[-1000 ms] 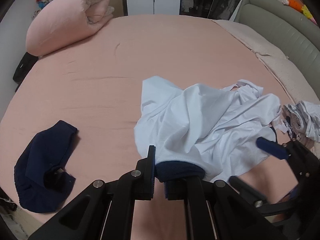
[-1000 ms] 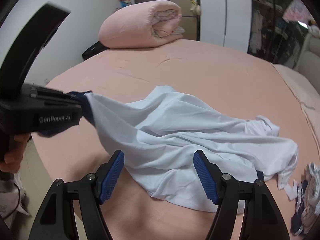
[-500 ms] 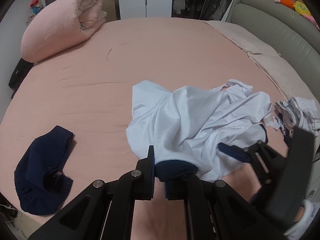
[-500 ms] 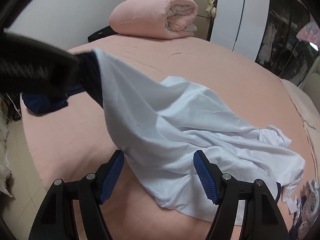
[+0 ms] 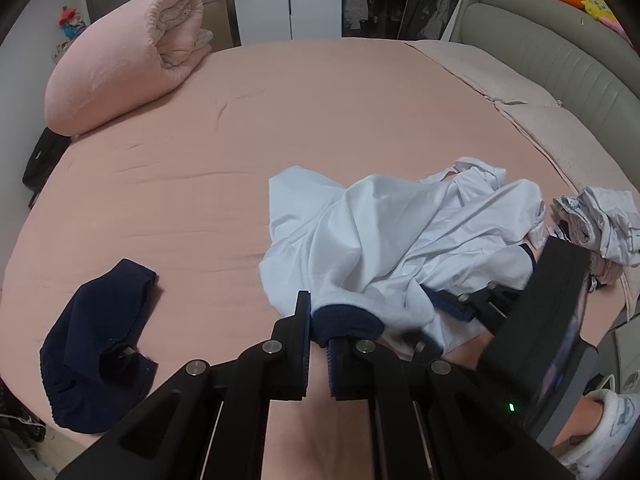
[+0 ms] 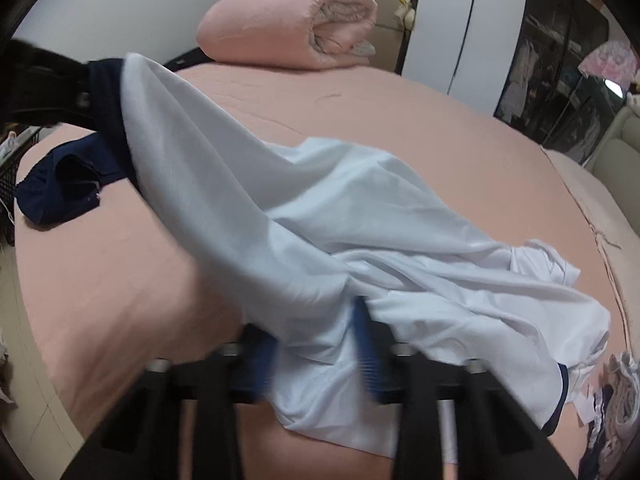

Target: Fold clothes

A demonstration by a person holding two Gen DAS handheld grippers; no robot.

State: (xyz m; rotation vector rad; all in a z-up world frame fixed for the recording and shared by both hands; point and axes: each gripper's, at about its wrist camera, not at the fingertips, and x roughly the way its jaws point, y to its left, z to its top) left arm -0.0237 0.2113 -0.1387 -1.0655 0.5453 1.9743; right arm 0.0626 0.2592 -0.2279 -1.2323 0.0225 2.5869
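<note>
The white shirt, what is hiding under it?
Under the white shirt only the pink bed sheet shows around its edges. Whatever lies beneath its bunched middle is covered.

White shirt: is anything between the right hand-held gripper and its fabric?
Nothing visible. The white shirt already lies between the closing jaws of the right hand-held gripper; bare bed sheet lies beside it.

The left gripper (image 5: 319,340) is pinching the navy cuff (image 5: 346,320) of the white shirt (image 5: 400,248), which is lying crumpled on the pink bed (image 5: 240,140). Right of the shirt, the right gripper (image 5: 452,306) is closing on its lower edge. Left of the shirt, a navy garment (image 5: 96,344) is lying apart.
</note>
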